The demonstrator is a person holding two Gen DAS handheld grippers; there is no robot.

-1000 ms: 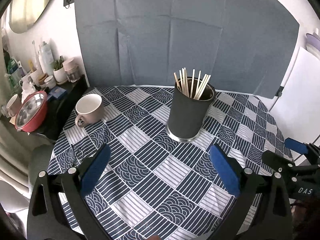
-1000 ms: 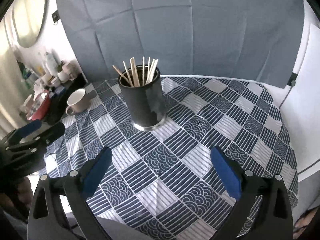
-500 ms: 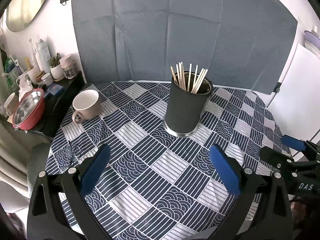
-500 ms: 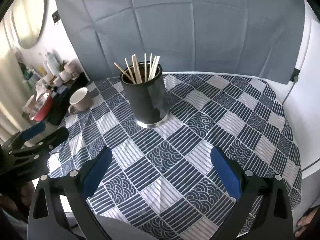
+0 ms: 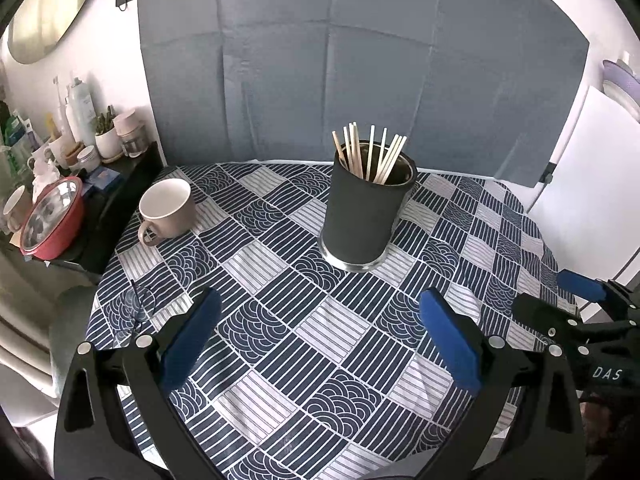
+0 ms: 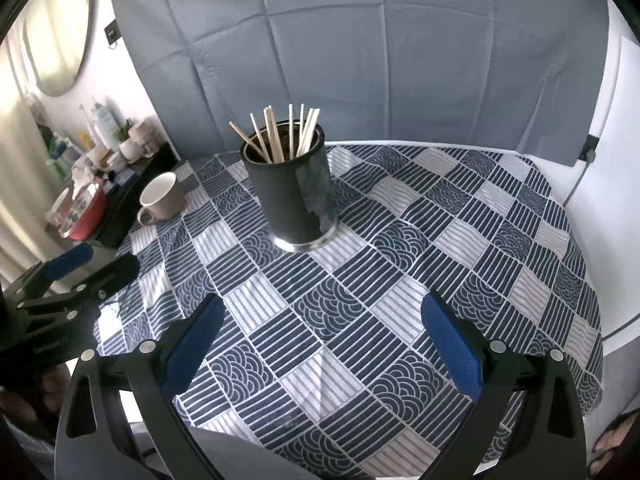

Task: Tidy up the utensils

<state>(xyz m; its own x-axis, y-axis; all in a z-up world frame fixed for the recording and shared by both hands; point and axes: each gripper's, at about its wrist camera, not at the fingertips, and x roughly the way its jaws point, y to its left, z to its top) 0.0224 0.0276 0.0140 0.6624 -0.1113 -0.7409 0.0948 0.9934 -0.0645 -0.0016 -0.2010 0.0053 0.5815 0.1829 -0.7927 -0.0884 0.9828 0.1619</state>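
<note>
The left gripper (image 5: 320, 332) hangs over the near part of the table with its jaws spread wide and nothing between its blue pads (image 5: 192, 336). The right gripper (image 6: 320, 336) is the same: jaws wide apart, empty, above the near edge of the cloth. Each shows in the other's view, off to the side, and on the right gripper's black body the white letters "DAS" (image 5: 607, 373) can be read; the print on the left gripper's body is too small to make out.

Ahead of both, toward the middle of the table, stands a dark holder (image 5: 366, 216) with a shiny metal foot, upright. A bundle of pale wooden chopsticks (image 5: 370, 156) stands in it, fanning out above the rim. To its left, well apart, a beige mug (image 5: 168, 208) sits near the table's edge, handle toward the camera.

The table is covered by a tablecloth (image 5: 320, 344) of navy and white squares, some striped, some with wave arcs. Behind it hangs a creased grey-blue sheet (image 5: 360, 60) on a white wall. At the left, a dark side shelf (image 5: 120, 188) carries a red bowl (image 5: 52, 220) with a shiny inside, bottles, jars and a small potted plant; their labels cannot be read. An oval mirror (image 5: 48, 8) hangs above.
</note>
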